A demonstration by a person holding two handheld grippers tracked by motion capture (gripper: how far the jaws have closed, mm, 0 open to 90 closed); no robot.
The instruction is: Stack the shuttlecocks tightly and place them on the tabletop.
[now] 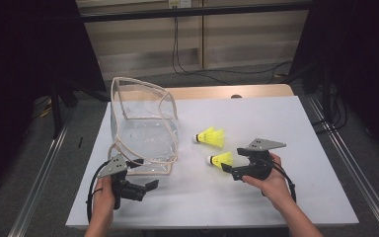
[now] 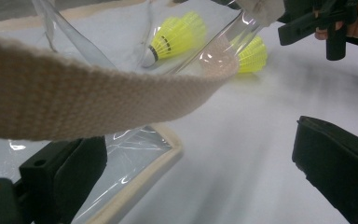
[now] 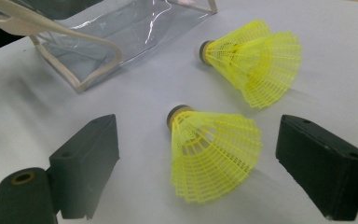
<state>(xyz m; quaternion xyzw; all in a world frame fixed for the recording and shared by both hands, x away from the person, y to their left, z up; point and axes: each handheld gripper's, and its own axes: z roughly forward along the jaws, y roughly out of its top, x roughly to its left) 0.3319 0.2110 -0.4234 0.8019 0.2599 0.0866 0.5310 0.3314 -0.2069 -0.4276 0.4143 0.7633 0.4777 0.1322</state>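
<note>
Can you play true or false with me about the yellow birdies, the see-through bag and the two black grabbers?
1. Two yellow shuttlecocks lie on the table. True: the nearer shuttlecock and the farther shuttlecock lie on the white table.
2. The right gripper squeezes a shuttlecock. False: its jaws stand open on either side of the nearer one, not touching it.
3. A shuttlecock is inside the clear bag. False: both lie outside, beside it.
4. The bag has a beige woven strap. True.
5. The left gripper has its jaws open. True.
</note>
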